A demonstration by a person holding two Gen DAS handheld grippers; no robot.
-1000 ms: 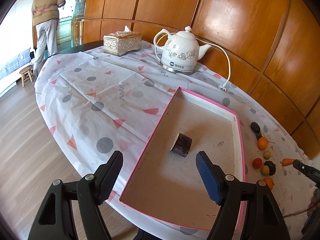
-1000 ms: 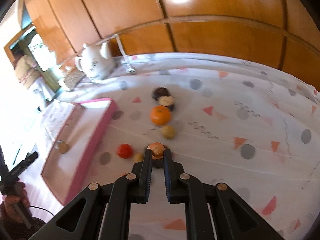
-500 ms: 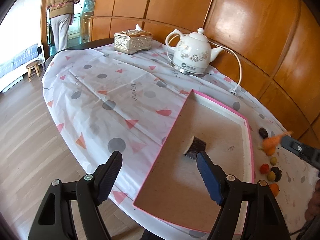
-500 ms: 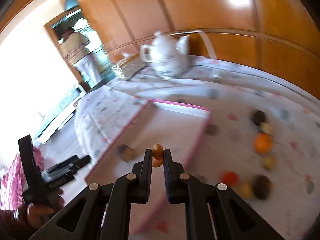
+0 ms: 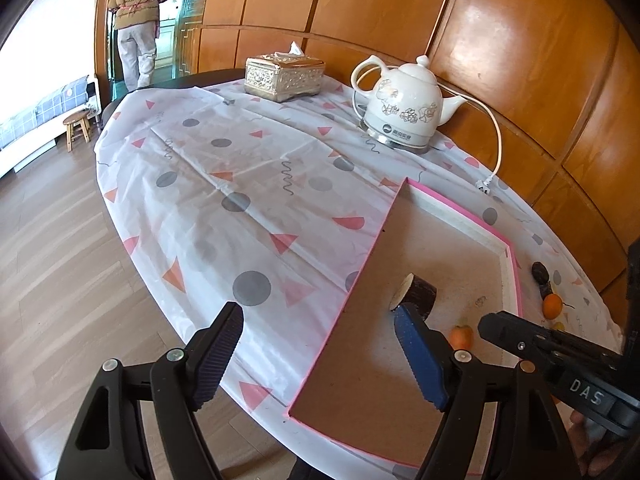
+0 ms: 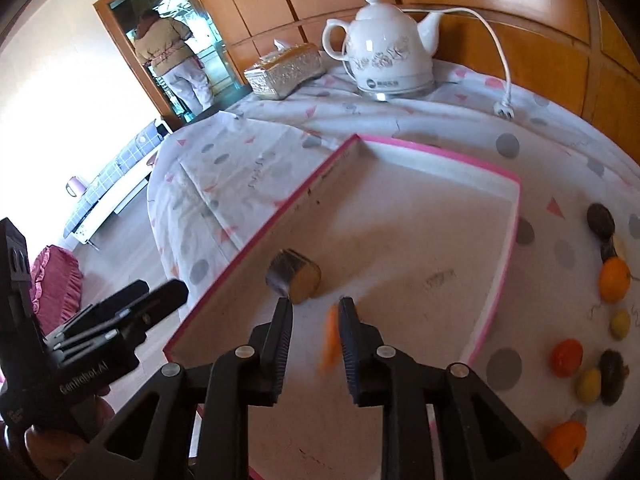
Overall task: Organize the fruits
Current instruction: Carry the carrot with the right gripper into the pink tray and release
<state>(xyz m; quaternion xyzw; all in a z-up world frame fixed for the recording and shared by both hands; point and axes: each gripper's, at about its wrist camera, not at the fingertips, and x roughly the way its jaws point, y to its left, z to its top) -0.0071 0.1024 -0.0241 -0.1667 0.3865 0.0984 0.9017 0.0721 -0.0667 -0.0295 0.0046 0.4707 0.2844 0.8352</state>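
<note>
This is a lived-in home, a dining or sitting room with glossy orange-brown wood-panelled walls (image 5: 520, 60) and pale wood-plank flooring (image 5: 52, 280). An oval table under a white plastic cloth printed with grey dots and pink triangles (image 5: 240, 184) carries a white ceramic electric kettle with a floral pattern (image 5: 404, 108) and an ornate silver-and-gold tissue box (image 5: 284, 76). Beyond it stand a small wooden stool (image 5: 78, 128) and a blue-checked sofa (image 5: 36, 116), and a person in a tan padded jacket (image 5: 138, 12) stands in a doorway.
</note>
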